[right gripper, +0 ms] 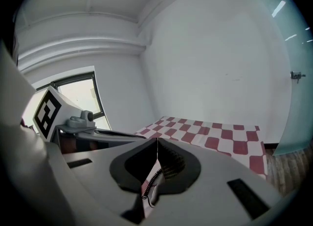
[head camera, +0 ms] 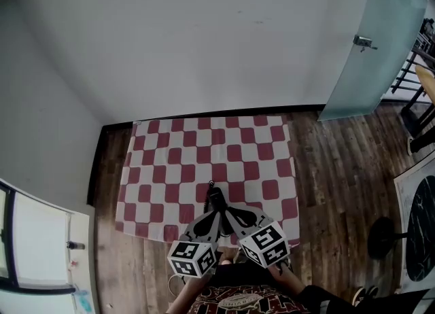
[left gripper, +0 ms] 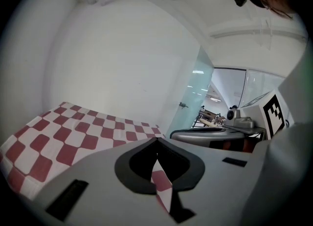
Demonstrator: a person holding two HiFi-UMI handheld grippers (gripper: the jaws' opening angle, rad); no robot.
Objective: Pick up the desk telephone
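Note:
A red-and-white checked cloth [head camera: 204,149] covers a table against the white wall. My two grippers sit side by side over its near edge, their tips almost meeting. The left gripper [head camera: 213,208] [left gripper: 157,142] has its jaws closed tip to tip, with only cloth showing through the gap behind them. The right gripper [head camera: 224,208] [right gripper: 157,142] is shut too. A black coiled cord [head camera: 209,194] [right gripper: 150,181] lies just beyond and under the tips; I cannot tell whether either gripper touches it. The telephone's body is not visible in any view.
A frosted glass door [head camera: 380,41] with a metal handle stands at the right. Dark wood floor [head camera: 340,170] surrounds the table. A white window frame [head camera: 41,251] is at the lower left, a black round stand base [head camera: 384,238] at the lower right. The person's lap is at the bottom.

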